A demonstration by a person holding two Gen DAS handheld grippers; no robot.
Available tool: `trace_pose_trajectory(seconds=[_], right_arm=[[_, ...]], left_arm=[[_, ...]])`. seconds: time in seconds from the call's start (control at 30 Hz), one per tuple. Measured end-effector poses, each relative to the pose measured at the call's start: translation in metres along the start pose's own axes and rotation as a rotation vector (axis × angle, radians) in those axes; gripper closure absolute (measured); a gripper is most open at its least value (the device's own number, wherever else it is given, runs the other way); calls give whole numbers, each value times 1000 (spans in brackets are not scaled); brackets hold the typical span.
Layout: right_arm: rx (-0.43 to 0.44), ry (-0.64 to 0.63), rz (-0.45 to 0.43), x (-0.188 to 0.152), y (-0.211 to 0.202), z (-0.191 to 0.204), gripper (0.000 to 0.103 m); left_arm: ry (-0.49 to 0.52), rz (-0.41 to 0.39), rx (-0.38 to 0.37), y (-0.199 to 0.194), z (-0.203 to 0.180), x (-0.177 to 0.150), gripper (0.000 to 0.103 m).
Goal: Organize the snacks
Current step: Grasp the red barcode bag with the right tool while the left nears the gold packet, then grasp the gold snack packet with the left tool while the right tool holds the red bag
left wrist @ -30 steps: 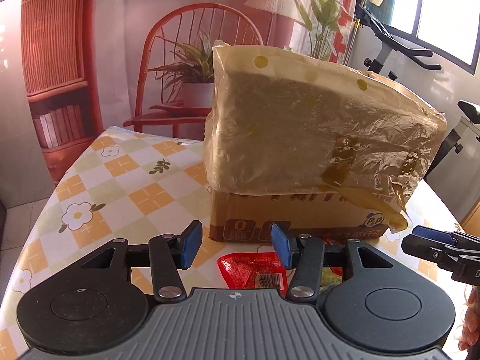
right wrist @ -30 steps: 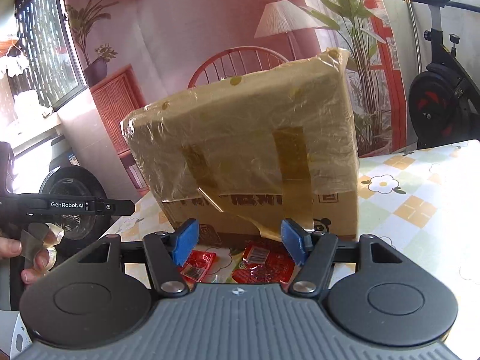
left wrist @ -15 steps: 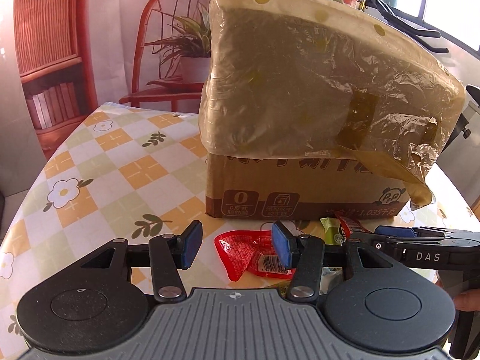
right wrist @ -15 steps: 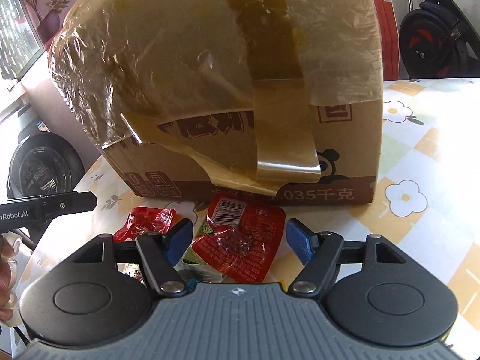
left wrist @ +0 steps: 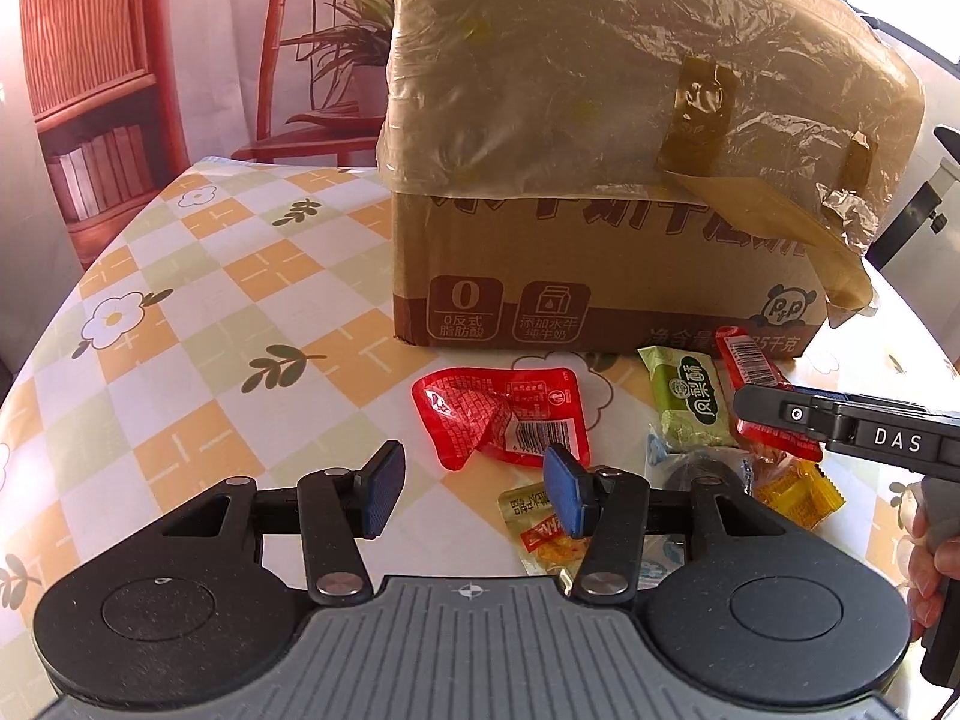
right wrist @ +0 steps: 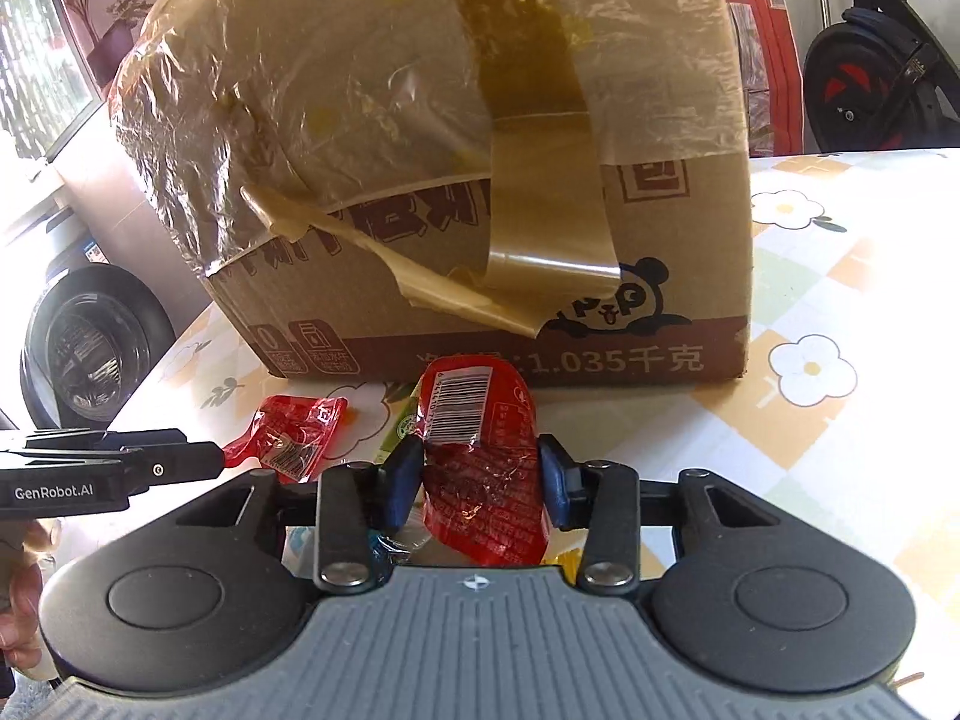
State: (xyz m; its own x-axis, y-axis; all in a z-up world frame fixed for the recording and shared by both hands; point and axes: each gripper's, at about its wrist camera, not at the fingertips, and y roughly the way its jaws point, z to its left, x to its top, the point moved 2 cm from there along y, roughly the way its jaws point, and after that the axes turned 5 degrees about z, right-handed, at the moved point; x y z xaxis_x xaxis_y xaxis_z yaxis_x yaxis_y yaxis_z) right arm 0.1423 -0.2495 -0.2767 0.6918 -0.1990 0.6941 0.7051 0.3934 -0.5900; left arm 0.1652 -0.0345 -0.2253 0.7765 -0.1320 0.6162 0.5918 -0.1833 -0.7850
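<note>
Red foil catches our eye first: a red snack packet (right wrist: 483,468) with a barcode lies just in front of the cardboard box (right wrist: 540,312), and the right hand-held gripper (right wrist: 483,483) has it between its blue pads, the jaws closing in on its two sides. We cannot tell whether the pads already press on it.

Left of that packet, still in front of the box, we see a second red packet (left wrist: 501,420), crumpled, flat on the desk (left wrist: 210,312). Between the two red ones a green packet (left wrist: 690,396) lies near the foot of the box. Nearer to us than the green one lie a small yellow packet (left wrist: 792,492) and a pale yellow sachet (left wrist: 540,531).

Our left hand-held gripper (left wrist: 474,495) hangs over the desk in front of the box, its jaws partly apart with nothing between them; the sachet lies under its right pad.

The box stands on the desk, its upper part wrapped in crinkled plastic film with strips of brown tape. The desk wears a cloth of orange and green checks with white flowers.
</note>
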Motion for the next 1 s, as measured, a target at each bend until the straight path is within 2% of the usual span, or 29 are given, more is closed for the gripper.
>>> trace_pose_trajectory(seconds=[0.2,0.4,0.5,0.87,0.93,1.0], right_arm=[[-27,49,-97,-5,-29,-13,61],[-17,71,-131,-16,-37,-23,61],[-11,40,-149,-16,-36,-18,61],[53,69,-201,-21,-41,-25,61],[62,72,-205,-20,-41,-26,61],[69,73,-206,-20,-41,-27,61]], left_arm=[[10,10,-10,0,-10,-13,49],[35,29,16,3,-23,-25,49],[47,20,34,3,-26,-26,49],[114,50,8,8,-58,-27,47],[128,53,28,11,-63,-29,40],[117,53,56,14,-64,-31,30]])
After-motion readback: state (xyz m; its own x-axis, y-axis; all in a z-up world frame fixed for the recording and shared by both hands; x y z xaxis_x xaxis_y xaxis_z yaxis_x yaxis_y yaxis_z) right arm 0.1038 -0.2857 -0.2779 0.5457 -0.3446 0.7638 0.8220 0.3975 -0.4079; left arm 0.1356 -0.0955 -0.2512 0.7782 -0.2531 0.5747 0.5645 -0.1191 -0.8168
